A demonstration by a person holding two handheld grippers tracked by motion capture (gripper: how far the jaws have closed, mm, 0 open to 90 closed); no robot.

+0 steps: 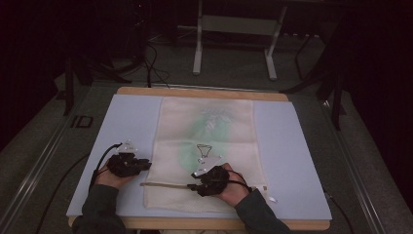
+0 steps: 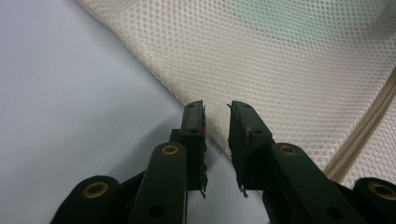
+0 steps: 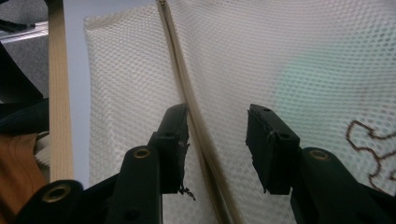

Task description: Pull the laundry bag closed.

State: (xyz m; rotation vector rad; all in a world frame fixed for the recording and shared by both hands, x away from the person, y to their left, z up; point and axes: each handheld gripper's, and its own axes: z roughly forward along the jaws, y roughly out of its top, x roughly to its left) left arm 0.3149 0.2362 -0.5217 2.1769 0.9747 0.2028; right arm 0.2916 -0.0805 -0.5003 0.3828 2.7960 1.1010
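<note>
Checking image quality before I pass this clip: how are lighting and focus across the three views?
High view: dim and soft, surroundings nearly black, the mesh bag readable but low in contrast. Left gripper view: mesh weave sharp near the left gripper, top corner blurring into a green haze. Right gripper view: the zipper crisp, far mesh washed out, right gripper dark, little surface detail.

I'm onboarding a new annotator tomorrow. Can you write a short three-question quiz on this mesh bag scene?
1. True or false: the left tool is shut on the mesh bag.
2. Which tool's jaws straddle the zipper: A left, B right?
3. Fill in: the bag lies on a pale blue ____.

Key: 1 false, its jaws stand apart at the bag's edge; 2 B; 3 mat.
</note>
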